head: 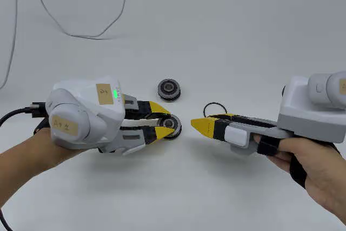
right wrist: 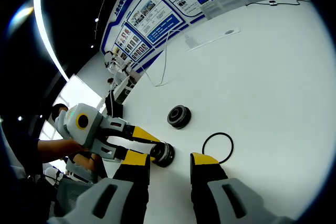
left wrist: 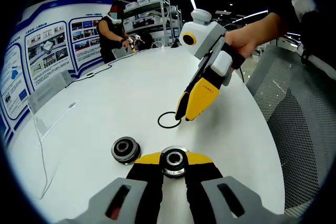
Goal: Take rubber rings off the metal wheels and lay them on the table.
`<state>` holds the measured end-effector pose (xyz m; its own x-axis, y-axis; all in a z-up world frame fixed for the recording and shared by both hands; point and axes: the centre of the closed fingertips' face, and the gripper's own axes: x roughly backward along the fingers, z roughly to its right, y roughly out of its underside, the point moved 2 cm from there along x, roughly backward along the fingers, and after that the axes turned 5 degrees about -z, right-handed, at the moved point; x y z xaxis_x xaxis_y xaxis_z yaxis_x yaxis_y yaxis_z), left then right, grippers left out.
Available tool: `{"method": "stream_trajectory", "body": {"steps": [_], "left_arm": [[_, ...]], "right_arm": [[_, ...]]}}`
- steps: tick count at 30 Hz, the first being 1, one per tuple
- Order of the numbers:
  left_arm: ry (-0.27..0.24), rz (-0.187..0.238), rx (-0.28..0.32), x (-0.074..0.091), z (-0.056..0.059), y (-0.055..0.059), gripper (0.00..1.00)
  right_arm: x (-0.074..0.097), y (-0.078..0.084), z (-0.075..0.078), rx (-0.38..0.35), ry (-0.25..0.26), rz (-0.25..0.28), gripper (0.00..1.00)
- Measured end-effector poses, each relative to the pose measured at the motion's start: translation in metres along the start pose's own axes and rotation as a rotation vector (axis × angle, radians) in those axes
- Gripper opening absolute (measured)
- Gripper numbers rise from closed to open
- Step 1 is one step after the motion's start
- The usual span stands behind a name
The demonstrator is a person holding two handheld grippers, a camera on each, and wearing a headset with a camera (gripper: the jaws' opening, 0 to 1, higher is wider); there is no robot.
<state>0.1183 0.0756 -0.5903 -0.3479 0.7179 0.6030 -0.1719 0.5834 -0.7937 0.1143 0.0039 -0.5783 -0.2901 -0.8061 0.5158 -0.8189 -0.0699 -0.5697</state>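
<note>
Two wheels rest on the tabletop [head: 243, 36] near the middle of the head view. Your left hand-held gripper [head: 166, 123] is clenched on the nearer metal wheel [head: 174, 125]; the other metal wheel [head: 169, 89] stands free just above it. Your right hand-held gripper [head: 198, 125] is released and empty, its tips just beside the black rubber ring [head: 215, 107], which lies flat.

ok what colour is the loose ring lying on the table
Black. The rubber ring shows best in the right gripper view.
</note>
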Motion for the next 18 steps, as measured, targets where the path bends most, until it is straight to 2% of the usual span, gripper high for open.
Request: {"method": "stream_trajectory", "body": {"steps": [11,18], "left_arm": [[0.008,0.001,0.012,0.000,0.001,0.003,0.14],[0.009,0.010,0.019,0.000,0.001,0.003,0.14]], "right_arm": [[-0.014,0.006,-0.018,0.017,-0.099,-0.036,0.43],[-0.024,0.011,-0.026,0.028,-0.128,-0.069,0.47]]}}
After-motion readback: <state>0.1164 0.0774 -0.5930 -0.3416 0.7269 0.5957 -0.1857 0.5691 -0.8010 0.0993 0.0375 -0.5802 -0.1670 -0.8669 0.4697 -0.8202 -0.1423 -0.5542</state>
